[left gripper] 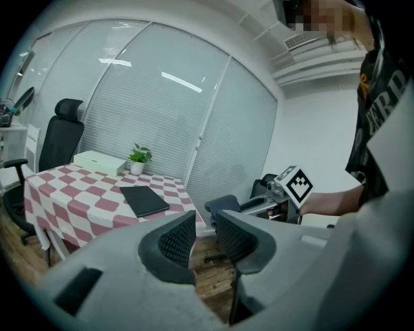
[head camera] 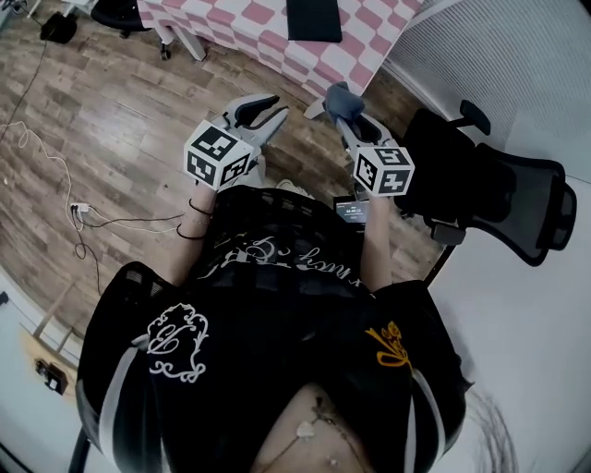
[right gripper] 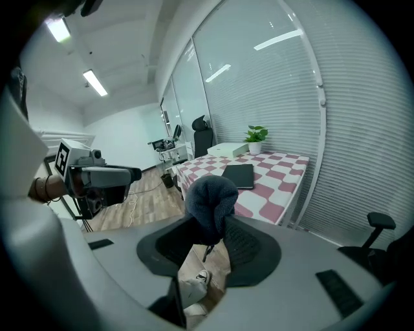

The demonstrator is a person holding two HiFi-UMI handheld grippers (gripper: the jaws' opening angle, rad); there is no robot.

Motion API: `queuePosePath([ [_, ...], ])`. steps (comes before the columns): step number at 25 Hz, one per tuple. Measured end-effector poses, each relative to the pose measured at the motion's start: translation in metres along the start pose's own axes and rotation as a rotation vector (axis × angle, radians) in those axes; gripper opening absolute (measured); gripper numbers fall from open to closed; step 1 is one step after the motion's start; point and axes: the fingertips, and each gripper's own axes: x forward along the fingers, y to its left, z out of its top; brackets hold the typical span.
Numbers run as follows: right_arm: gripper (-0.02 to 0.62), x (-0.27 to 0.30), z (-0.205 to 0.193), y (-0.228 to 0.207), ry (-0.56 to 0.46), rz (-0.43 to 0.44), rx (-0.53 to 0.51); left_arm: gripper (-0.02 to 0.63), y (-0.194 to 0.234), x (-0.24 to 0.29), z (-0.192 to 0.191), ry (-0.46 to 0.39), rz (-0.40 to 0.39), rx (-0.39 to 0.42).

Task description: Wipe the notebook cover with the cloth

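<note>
A black notebook (head camera: 314,19) lies flat on the red-and-white checked table (head camera: 245,32); it also shows in the left gripper view as the notebook (left gripper: 144,200) and in the right gripper view as the notebook (right gripper: 239,175). My right gripper (right gripper: 213,236) is shut on a bunched dark blue cloth (right gripper: 211,197), seen from above as the cloth (head camera: 338,98). My left gripper (left gripper: 206,238) hangs with a narrow gap between its jaws and nothing in them. Both grippers float above the wooden floor, short of the table.
A black office chair (head camera: 499,189) stands close at my right, by a blind-covered wall (head camera: 499,55). A white box (left gripper: 98,161) and a potted plant (left gripper: 138,157) sit at the table's far end. Another chair (left gripper: 61,132) stands behind the table. Cables (head camera: 55,175) trail across the floor.
</note>
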Motion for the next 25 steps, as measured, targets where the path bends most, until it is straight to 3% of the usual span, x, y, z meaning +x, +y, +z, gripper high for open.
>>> queuePosePath([
  [4,0.13,-0.035,-0.031,0.003,-0.009,-0.005,0.017,0.095,-0.056,-0.011,-0.028,0.042,-0.024,0.031],
  [10,0.13,-0.066,-0.06,0.032,-0.042,0.049,0.001,0.095,-0.101,-0.037,-0.059,0.061,0.013,0.042],
  [25,0.13,-0.093,-0.084,0.075,-0.064,0.192,-0.113,0.095,-0.145,-0.06,-0.082,0.066,0.087,0.071],
])
